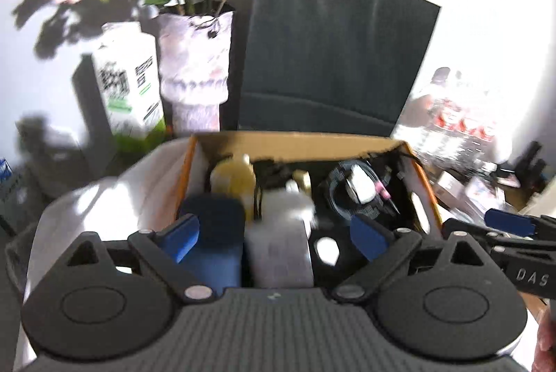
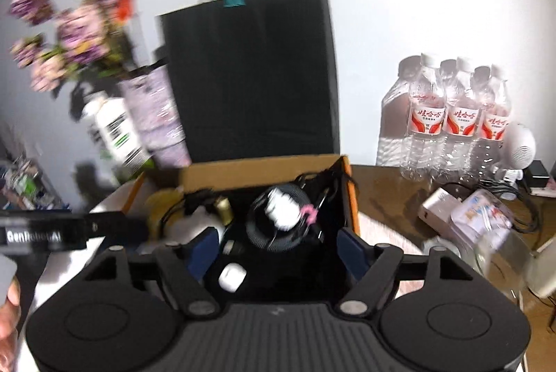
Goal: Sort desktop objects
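Observation:
An open cardboard box (image 1: 295,146) (image 2: 260,170) with orange edges holds the sorted items. Inside lie a yellow bottle (image 1: 232,177), a white bottle (image 1: 281,233), a dark blue case (image 1: 219,233), a coiled black cable with a white plug (image 1: 361,191) (image 2: 281,215) and a small white case (image 1: 326,248) (image 2: 232,278). My left gripper (image 1: 276,233) hovers over the box's near side, open, nothing between its blue pads. My right gripper (image 2: 278,248) hangs open over the box's right half, also holding nothing. Its blue finger (image 1: 507,224) shows at the right of the left wrist view.
Behind the box stand a black paper bag (image 1: 330,52), a pale vase of purple flowers (image 1: 194,69) and a white-green carton (image 1: 128,83). On the wooden table (image 2: 382,191) to the right are water bottles (image 2: 455,118), small white packages (image 2: 451,212) and cables.

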The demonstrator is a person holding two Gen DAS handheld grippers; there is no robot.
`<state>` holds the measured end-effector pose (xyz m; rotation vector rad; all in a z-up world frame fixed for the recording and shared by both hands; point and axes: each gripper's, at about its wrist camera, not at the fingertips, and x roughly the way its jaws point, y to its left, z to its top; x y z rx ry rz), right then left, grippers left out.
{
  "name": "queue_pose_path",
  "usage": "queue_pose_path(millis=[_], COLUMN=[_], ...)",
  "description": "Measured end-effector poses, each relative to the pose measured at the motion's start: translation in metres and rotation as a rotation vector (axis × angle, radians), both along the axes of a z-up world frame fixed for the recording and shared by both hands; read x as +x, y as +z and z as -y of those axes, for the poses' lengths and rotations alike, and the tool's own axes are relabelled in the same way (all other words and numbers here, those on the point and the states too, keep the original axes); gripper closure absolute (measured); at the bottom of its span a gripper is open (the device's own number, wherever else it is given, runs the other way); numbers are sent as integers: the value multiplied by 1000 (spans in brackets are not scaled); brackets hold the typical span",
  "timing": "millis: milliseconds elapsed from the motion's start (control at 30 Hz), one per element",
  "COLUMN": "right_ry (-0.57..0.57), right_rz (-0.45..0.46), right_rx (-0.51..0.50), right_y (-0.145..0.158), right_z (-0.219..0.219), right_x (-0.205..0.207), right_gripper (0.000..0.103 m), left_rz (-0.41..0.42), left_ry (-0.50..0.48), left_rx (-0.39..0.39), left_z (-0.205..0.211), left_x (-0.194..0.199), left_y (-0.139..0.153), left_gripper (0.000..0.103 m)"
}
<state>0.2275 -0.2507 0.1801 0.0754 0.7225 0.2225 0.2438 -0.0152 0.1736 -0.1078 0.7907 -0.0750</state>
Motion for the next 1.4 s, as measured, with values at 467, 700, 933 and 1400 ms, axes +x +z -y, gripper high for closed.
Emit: queue_pose_path(millis=[467, 700, 933, 1400], right_ry=[127, 33, 0, -75], right_rz=[153, 222, 197, 233], right_rx=[-53, -46, -4, -70], right_y=[-35, -83, -131, -129], right_z=[-12, -8, 4, 22], right_x=[-257, -348, -388, -322], right_gripper=[12, 12, 12, 19], left_rz=[86, 141, 215, 294], left_ry=[-37, 10, 26, -171], left_rx=[-71, -131, -91, 63], left_z=[-41, -42, -32, 21], left_x=[-232, -324, -387, -315], left_y=[-52, -98, -135, -122], left_gripper=[0, 0, 0, 1])
